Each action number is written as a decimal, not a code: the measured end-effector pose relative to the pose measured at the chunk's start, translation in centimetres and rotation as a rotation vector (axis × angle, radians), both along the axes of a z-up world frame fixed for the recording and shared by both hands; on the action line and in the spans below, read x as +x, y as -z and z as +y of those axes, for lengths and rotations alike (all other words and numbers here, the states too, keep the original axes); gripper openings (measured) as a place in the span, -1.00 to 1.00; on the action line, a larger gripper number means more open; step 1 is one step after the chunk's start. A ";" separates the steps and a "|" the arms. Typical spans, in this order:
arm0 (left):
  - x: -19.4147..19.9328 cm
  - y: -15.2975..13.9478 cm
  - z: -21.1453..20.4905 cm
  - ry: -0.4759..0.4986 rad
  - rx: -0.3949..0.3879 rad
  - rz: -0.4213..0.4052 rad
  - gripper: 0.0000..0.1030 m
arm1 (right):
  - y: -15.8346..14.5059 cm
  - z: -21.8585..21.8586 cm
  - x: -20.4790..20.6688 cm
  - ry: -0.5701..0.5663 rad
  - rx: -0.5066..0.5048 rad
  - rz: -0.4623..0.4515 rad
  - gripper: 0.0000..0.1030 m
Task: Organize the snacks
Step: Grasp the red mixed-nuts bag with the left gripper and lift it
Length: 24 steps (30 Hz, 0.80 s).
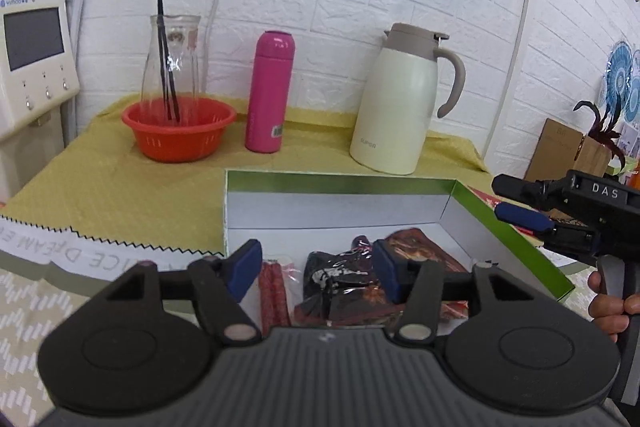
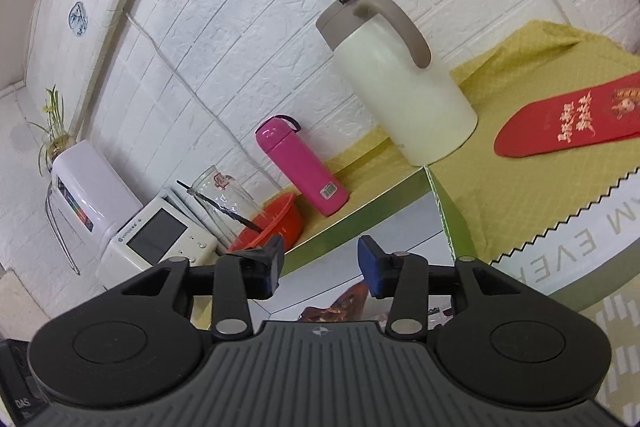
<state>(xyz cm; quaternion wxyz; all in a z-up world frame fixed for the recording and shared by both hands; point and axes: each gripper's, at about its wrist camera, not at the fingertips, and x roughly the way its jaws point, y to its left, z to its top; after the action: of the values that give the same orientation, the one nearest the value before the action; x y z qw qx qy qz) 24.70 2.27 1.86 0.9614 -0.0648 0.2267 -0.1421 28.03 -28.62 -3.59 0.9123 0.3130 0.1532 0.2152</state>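
Observation:
An open box [image 1: 336, 183] with green rim and white inside sits on the yellow cloth. In it lie a red sausage stick pack [image 1: 274, 291], a black snack packet [image 1: 340, 279] and a red-brown packet [image 1: 424, 251]. My left gripper [image 1: 316, 271] is open and empty, hovering over the near part of the box. My right gripper [image 2: 320, 263] is open and empty; it shows in the left wrist view [image 1: 520, 203] over the box's right rim. The right wrist view shows the box wall [image 2: 360, 211] and a brown packet [image 2: 344, 307] below the fingers.
A red basket [image 1: 178, 129] holds a glass carafe [image 1: 172, 55]. A pink flask [image 1: 268, 93] and a cream thermos jug [image 1: 404, 103] stand behind the box. A white appliance [image 1: 34, 55] is at the left. A red envelope [image 2: 572, 119] lies on the cloth.

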 end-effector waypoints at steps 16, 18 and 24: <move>-17.8 1.9 3.8 0.041 0.046 0.013 0.47 | -0.5 5.2 -15.1 -0.328 -0.475 -0.177 0.76; -18.5 2.9 3.4 0.062 0.054 0.058 0.48 | 0.3 5.4 -15.5 -0.334 -0.489 -0.156 0.73; -17.6 4.9 2.9 0.092 0.031 0.143 0.51 | 1.3 5.4 -14.4 -0.346 -0.424 -0.069 0.78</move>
<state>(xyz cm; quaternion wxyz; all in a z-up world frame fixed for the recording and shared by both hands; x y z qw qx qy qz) 7.10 5.19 -3.01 0.9360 -0.0497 0.2998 -0.1776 13.59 -23.19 -4.93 0.9118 0.0766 0.2149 0.3414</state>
